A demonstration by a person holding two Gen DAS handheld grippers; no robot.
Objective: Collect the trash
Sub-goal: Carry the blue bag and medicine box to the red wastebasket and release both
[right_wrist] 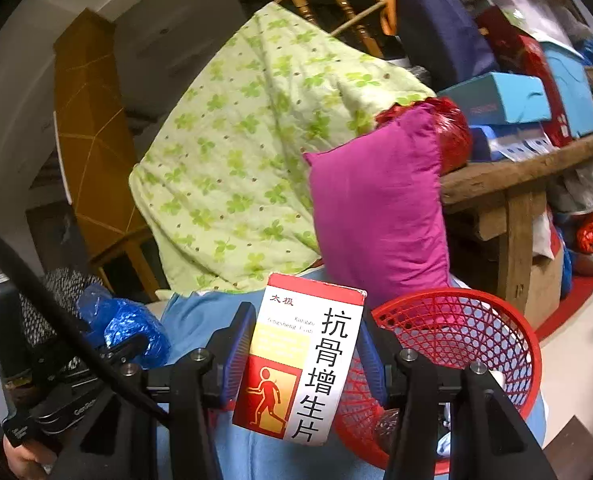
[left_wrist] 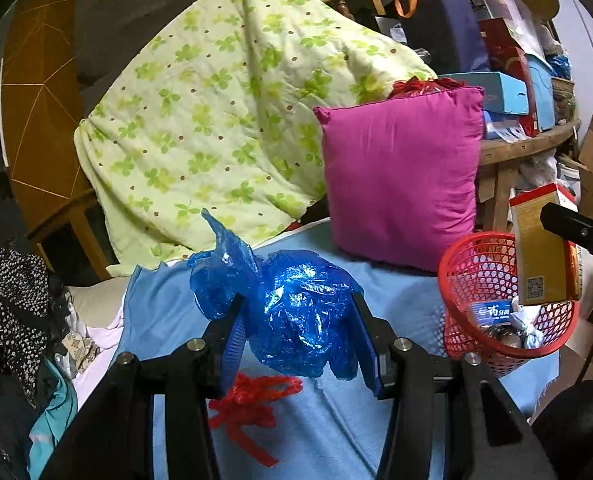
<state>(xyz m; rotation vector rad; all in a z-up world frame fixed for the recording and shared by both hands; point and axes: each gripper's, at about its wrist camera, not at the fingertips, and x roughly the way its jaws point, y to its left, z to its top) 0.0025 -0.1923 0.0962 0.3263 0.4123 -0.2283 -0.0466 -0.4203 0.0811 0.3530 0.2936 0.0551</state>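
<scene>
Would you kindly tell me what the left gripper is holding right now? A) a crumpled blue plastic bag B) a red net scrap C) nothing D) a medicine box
A: the left gripper has its jaws pressed on the crumpled blue plastic bag; the medicine box sits in the right gripper.

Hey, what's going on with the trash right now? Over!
Left gripper shut on blue bag. Right gripper shut on box. Red basket close, part full. Nothing blocking.

Your left gripper [left_wrist: 296, 320] is clamping its pads on a crumpled blue plastic bag [left_wrist: 296, 312]; your right gripper [right_wrist: 300, 360] is pinching an upright medicine box [right_wrist: 300, 360], both tilting slightly downward.
</scene>
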